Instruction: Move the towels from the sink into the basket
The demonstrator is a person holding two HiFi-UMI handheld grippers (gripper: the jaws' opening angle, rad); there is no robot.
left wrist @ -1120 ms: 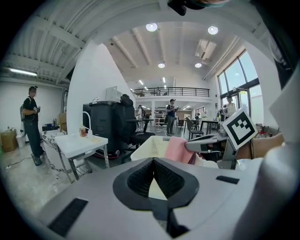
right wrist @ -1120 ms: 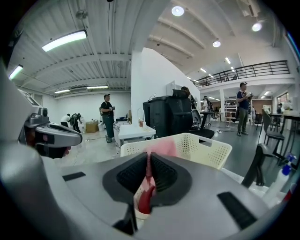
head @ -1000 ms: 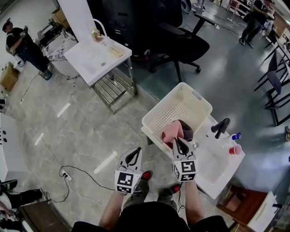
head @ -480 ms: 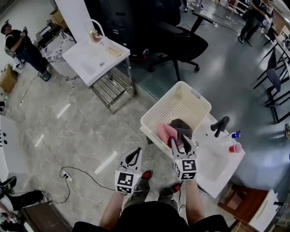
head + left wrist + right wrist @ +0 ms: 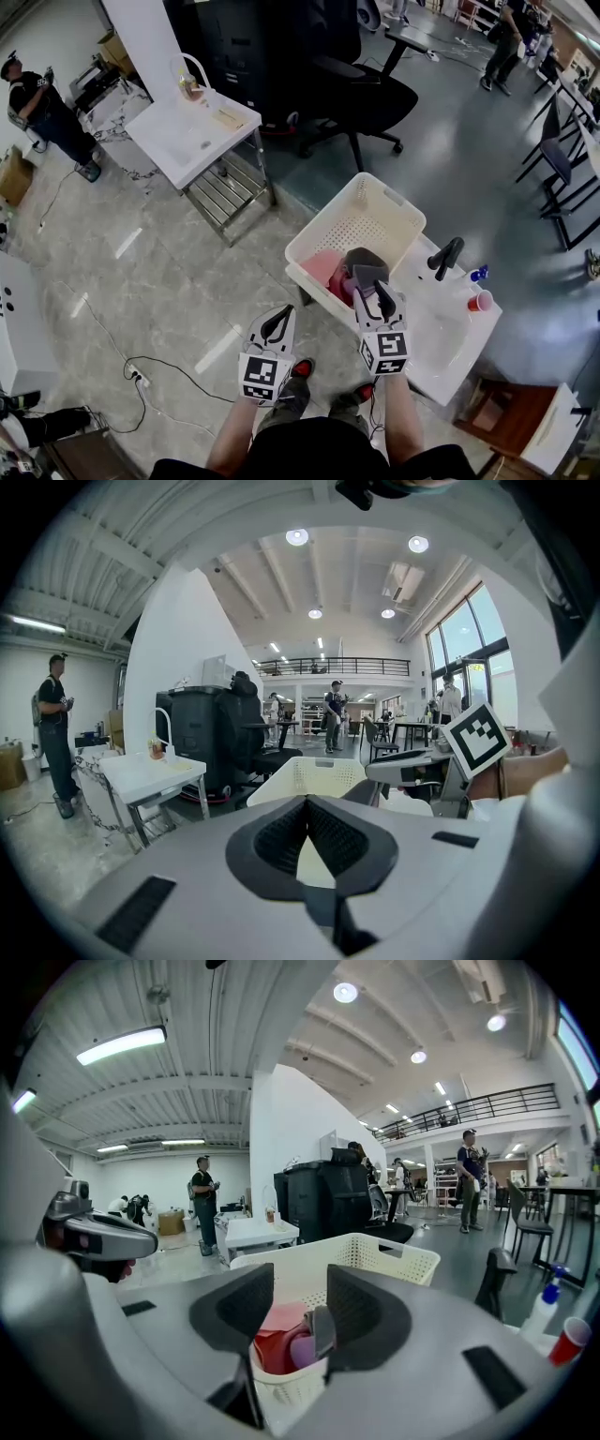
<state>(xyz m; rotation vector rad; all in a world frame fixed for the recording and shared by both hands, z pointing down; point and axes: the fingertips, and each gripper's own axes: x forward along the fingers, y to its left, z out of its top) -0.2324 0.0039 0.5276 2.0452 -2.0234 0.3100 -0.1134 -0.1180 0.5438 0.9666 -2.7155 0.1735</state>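
The towels lie bunched in the near corner of the white basket (image 5: 366,225), just below the centre of the head view: a pink towel (image 5: 323,267) to the left and a grey towel (image 5: 366,262) humped against it on the right. My right gripper (image 5: 372,281) hovers right over that corner. Its jaws have just been opening and stand well apart, and in the right gripper view the pink and grey folds show in the gap between them without being pinched. The grey fold sits close by one pad, and I cannot tell whether it brushes it. My left gripper (image 5: 275,323) hangs at lower centre over the floor, left of the basket, its tips together on nothing. The basket rests on the left end of the white sink (image 5: 436,328), at centre right. A black faucet (image 5: 445,256), a blue spray bottle (image 5: 476,274) and a red cup (image 5: 480,301) stand along the sink's far edge. At upper left is a white table (image 5: 192,131), and at top centre a black office chair (image 5: 361,94).
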